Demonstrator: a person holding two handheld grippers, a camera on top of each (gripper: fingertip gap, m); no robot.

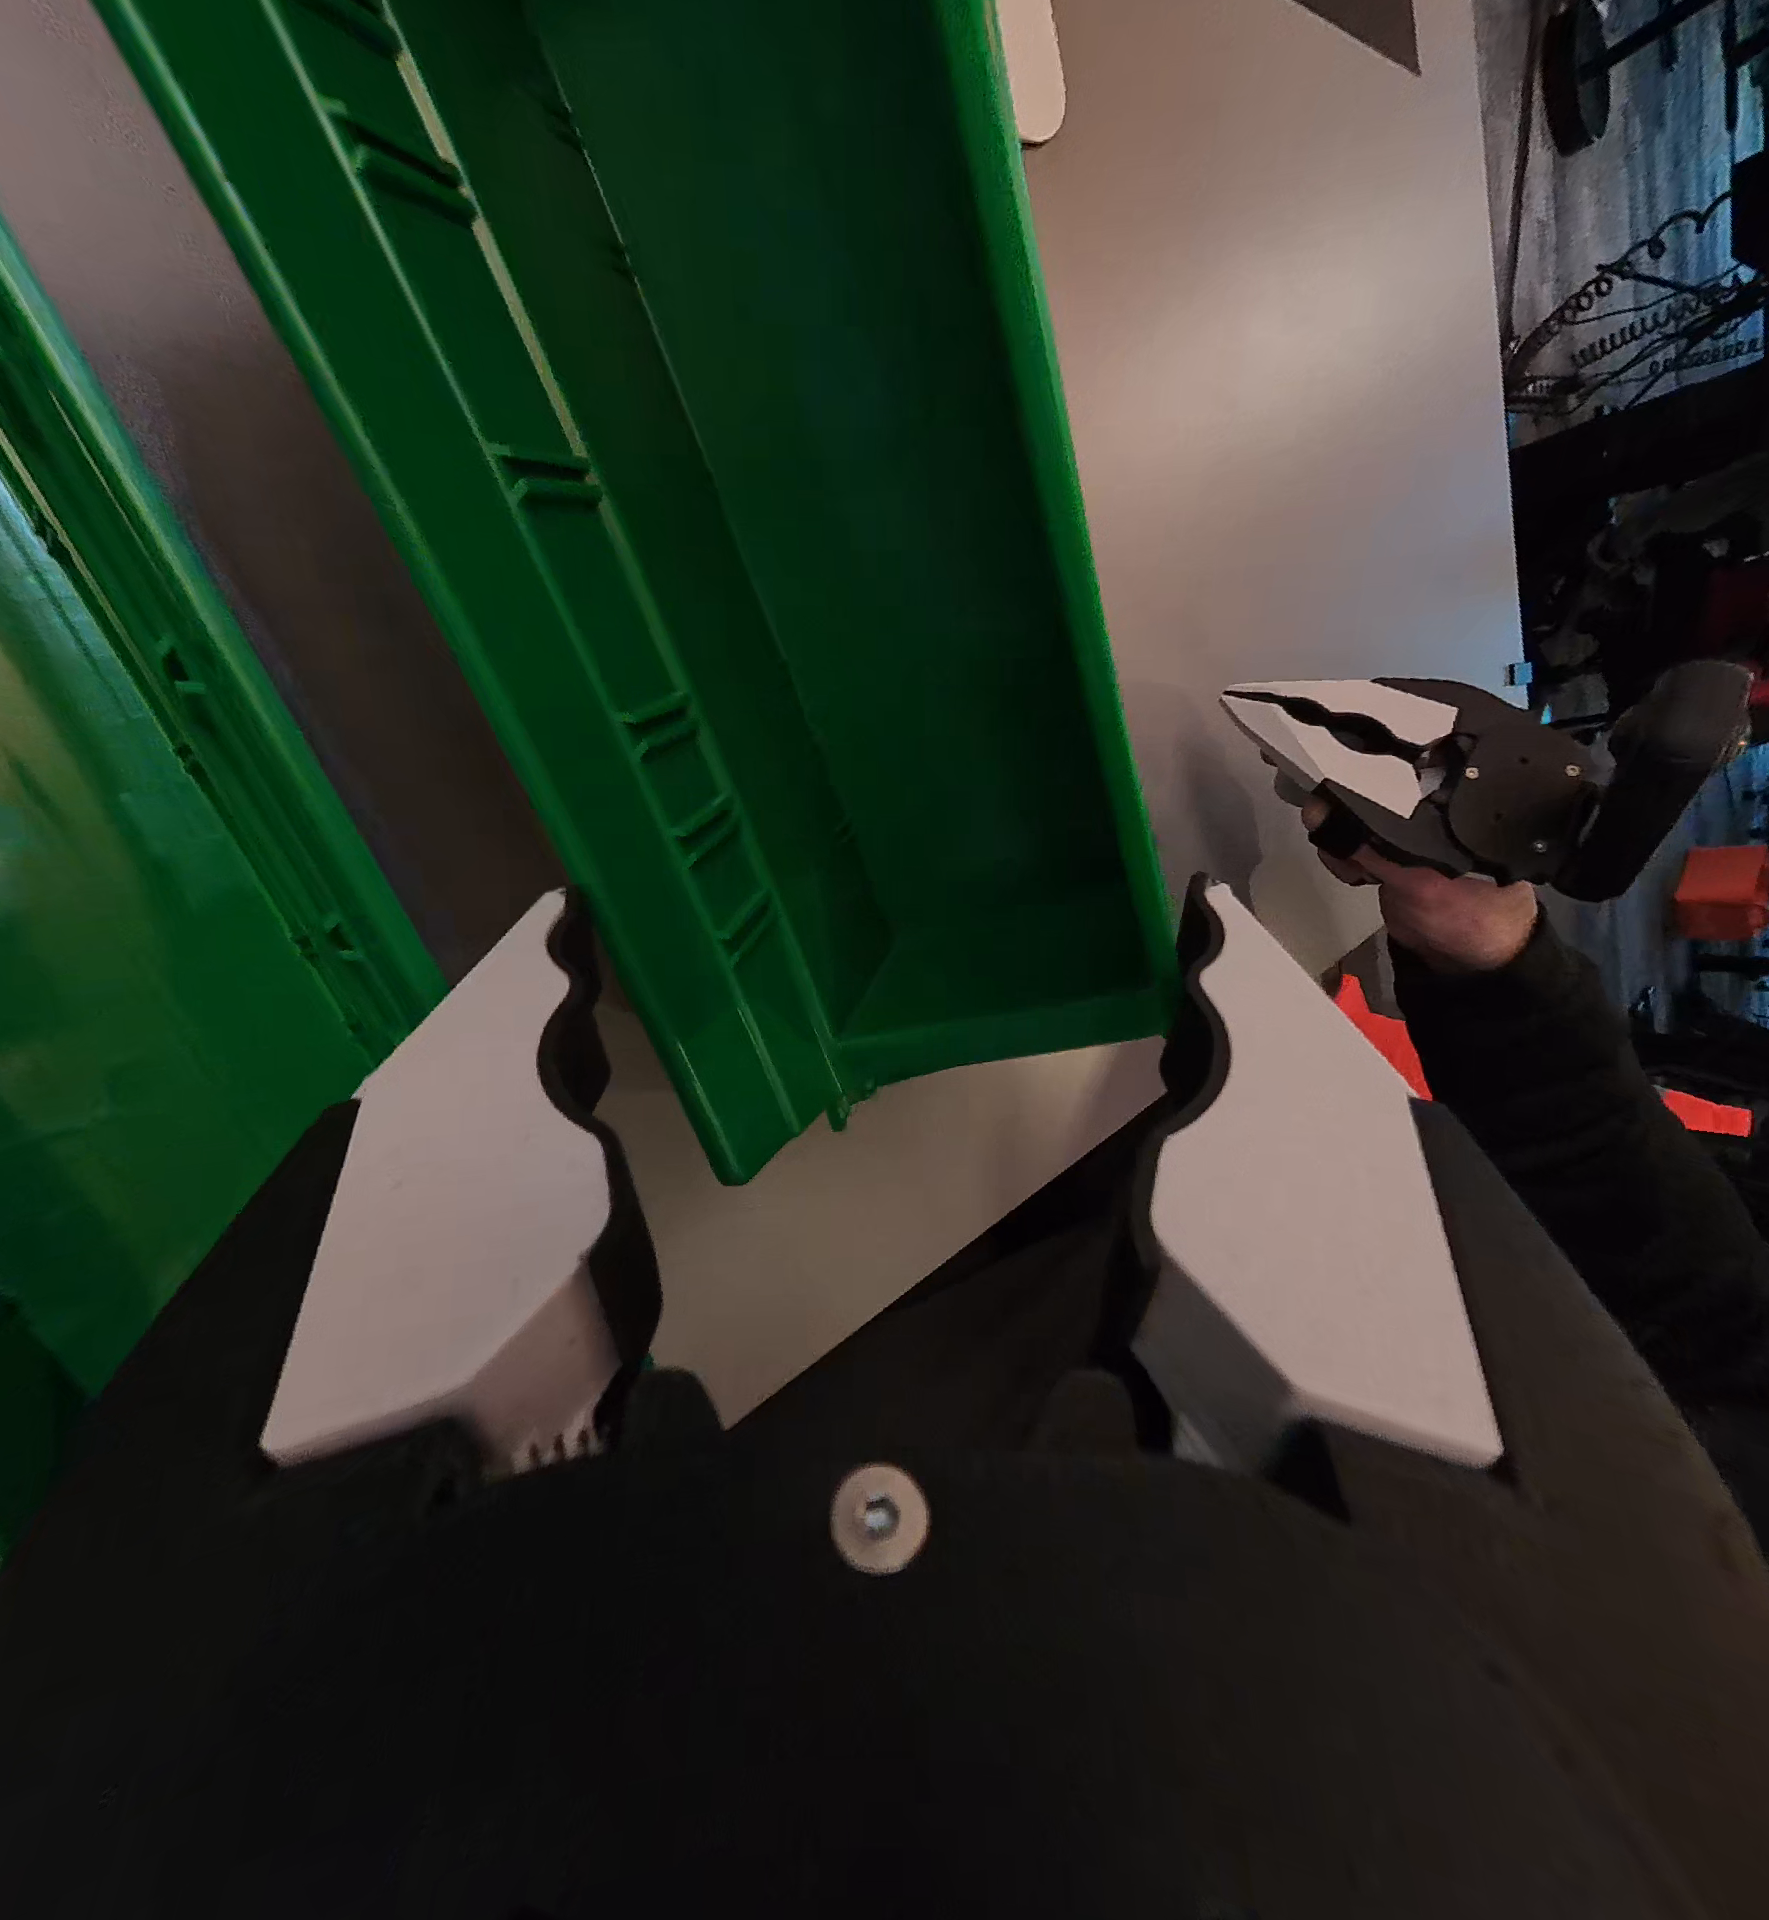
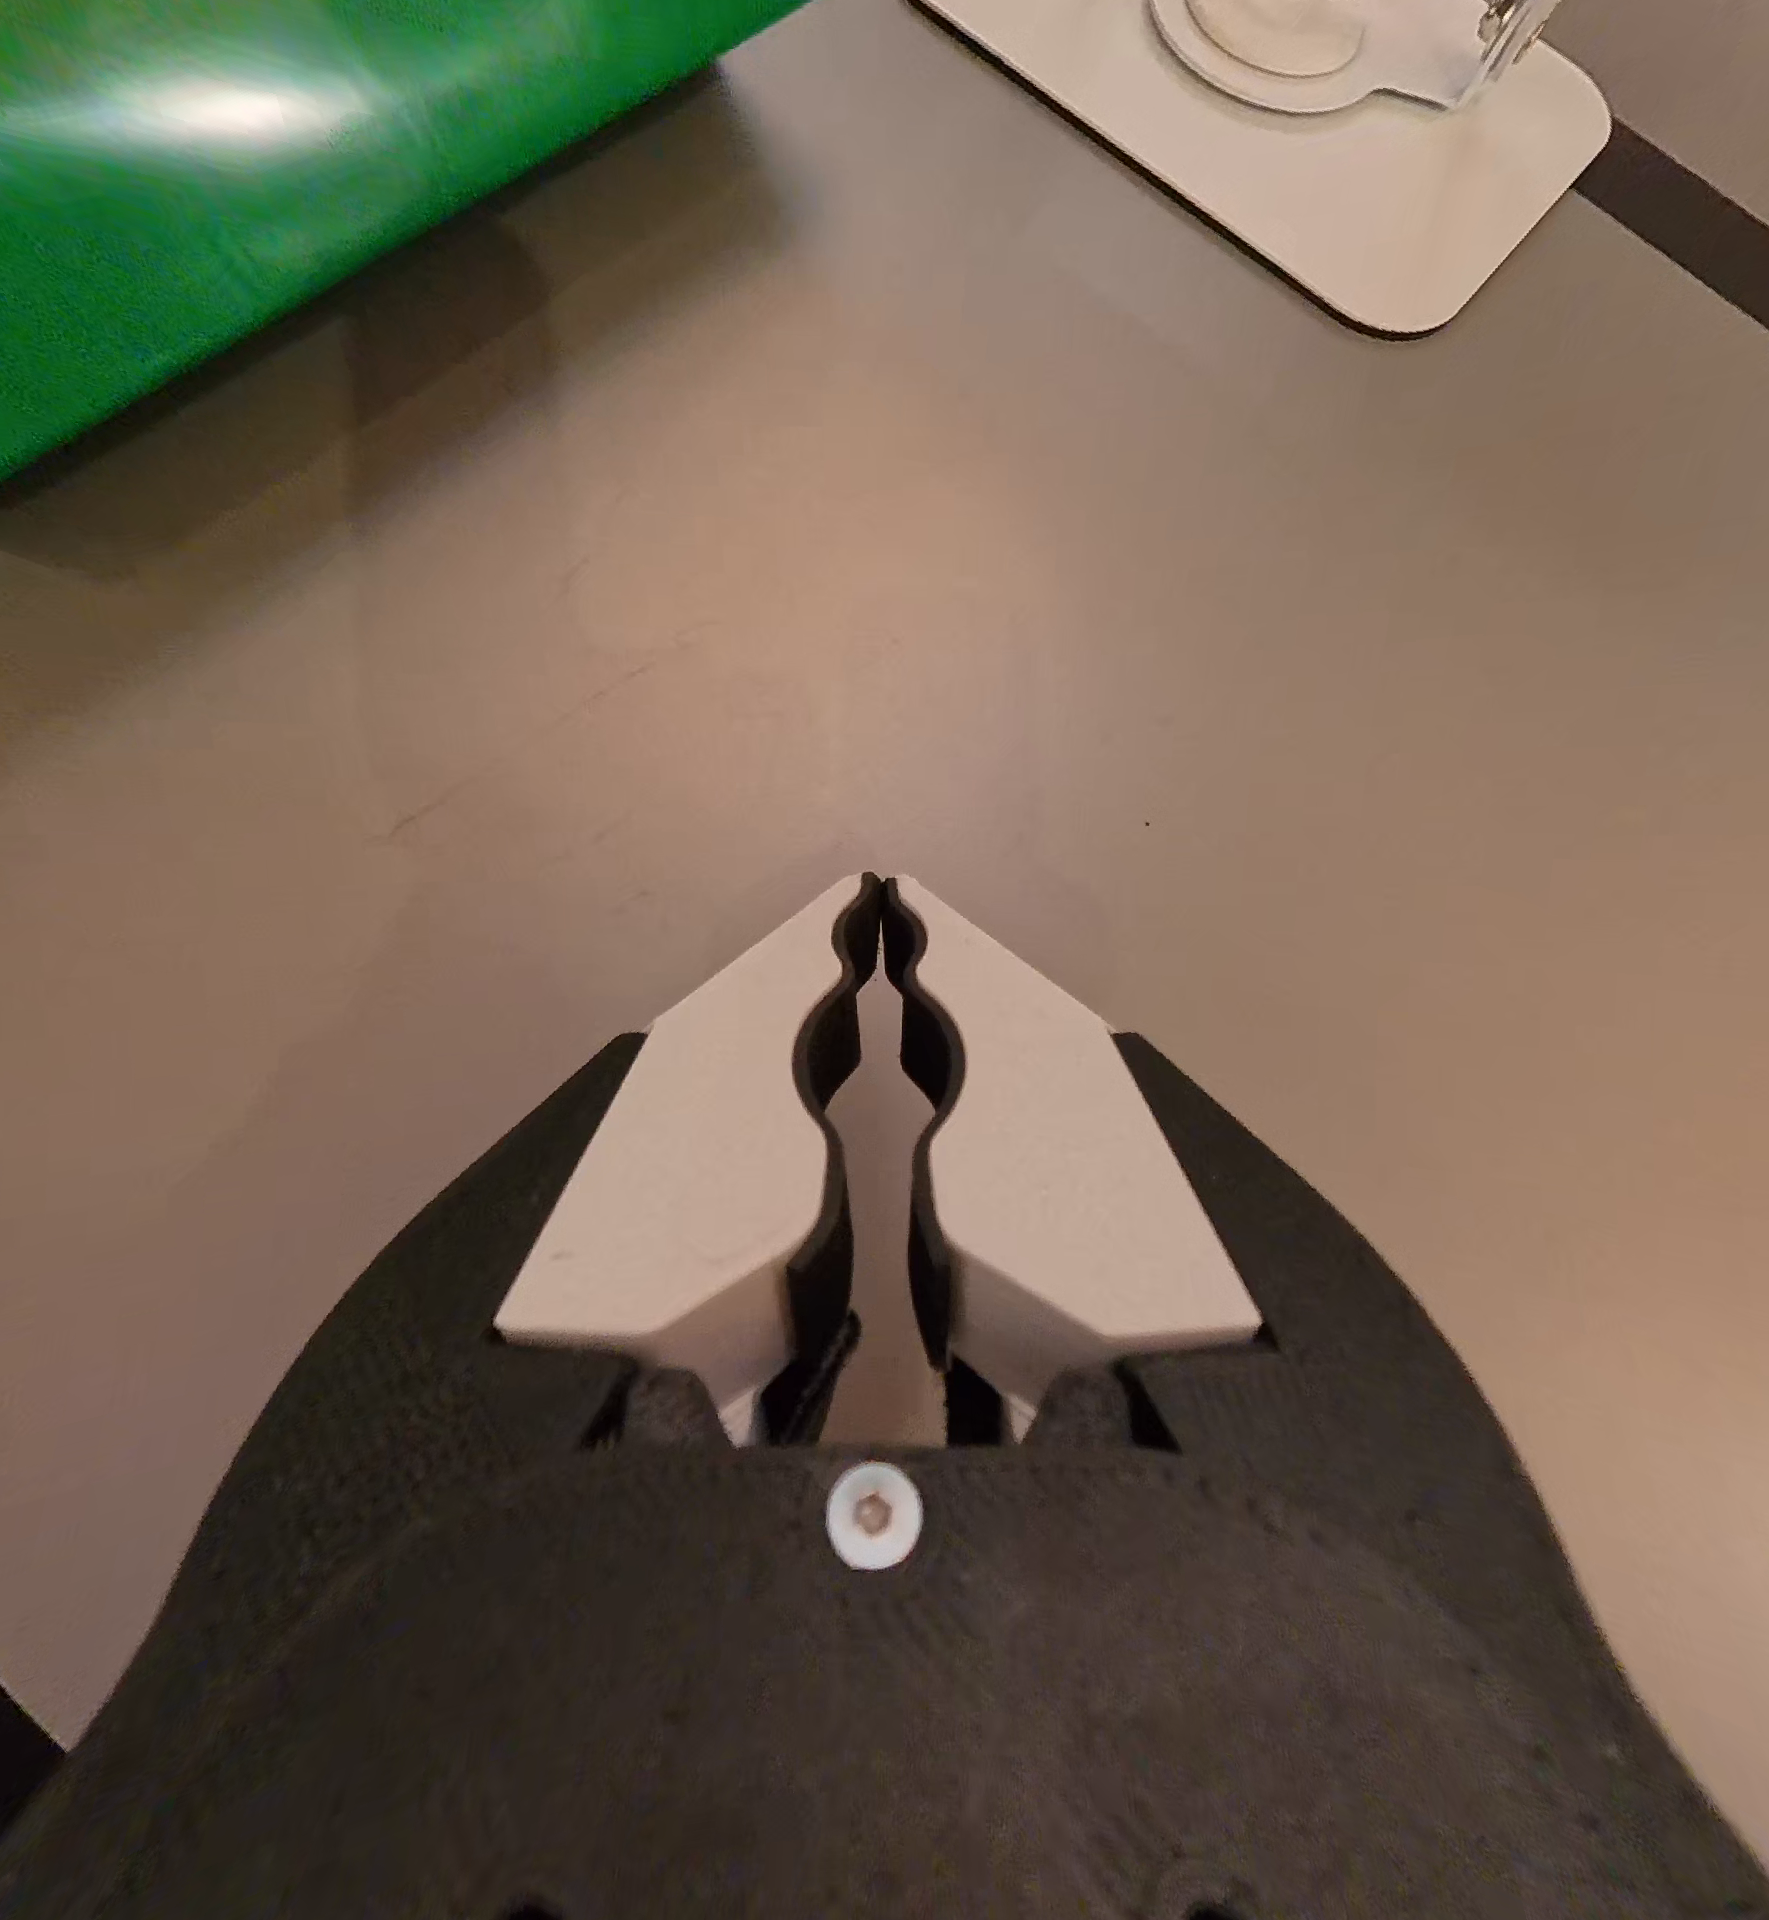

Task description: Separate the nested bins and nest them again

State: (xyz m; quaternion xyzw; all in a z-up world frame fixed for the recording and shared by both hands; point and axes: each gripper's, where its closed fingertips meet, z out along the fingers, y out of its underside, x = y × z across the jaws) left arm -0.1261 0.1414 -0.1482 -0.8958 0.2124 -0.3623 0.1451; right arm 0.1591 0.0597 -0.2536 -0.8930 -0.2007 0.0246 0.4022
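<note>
In the left wrist view a long, narrow green bin lies with its open side showing. Its near end sits between the fingers of my left gripper, whose jaws stand wide open. The bin's right rim is against the right finger, and a sliver of table shows by the left finger. A second green bin fills the left edge, blurred. My right gripper is held by a hand to the right of the bin, shut and empty. In the right wrist view it hovers over bare table, with a green bin wall at top left.
The grey table carries a white mat with a clear glass item on it at the far right. A dark-sleeved arm and cluttered shelves lie beyond the table's right edge.
</note>
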